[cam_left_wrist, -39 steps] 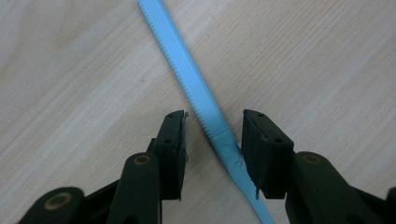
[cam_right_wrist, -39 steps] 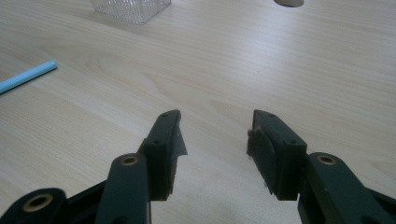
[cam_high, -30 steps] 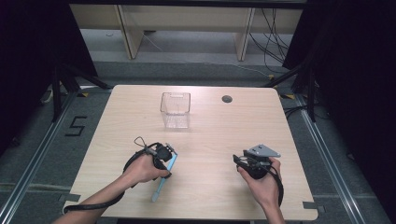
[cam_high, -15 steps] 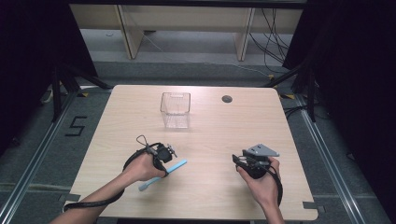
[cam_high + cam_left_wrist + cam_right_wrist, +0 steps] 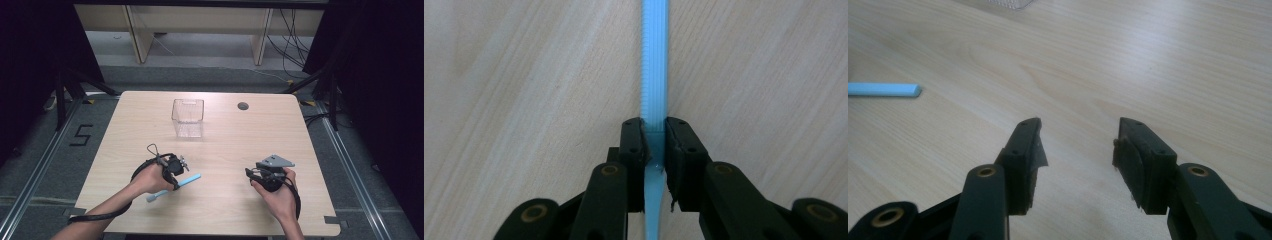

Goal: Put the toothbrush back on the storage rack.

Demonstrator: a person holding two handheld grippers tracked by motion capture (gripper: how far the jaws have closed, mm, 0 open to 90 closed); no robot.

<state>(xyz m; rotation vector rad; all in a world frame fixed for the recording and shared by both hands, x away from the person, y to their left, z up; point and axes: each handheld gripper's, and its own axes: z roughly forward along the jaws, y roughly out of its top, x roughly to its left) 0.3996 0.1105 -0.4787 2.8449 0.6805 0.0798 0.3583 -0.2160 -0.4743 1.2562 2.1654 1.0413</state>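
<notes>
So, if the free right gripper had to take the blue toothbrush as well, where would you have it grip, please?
Probably on the bare handle end, which sticks out toward the right gripper. The left gripper is shut on the toothbrush mid-length. The handle is thin and flat, so come from the right with the open jaws across its narrow width.

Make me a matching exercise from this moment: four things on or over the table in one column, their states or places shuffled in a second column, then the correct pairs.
Column one:
1. left gripper
2. right gripper
3. clear container
4. dark round hole

Column two:
A. jaws apart, nothing between them
B. in the tabletop near the far edge
C. clamped on the blue toothbrush
D. upright on the table, far side, left of the hole

Pairs: 1-C, 2-A, 3-D, 4-B
</notes>
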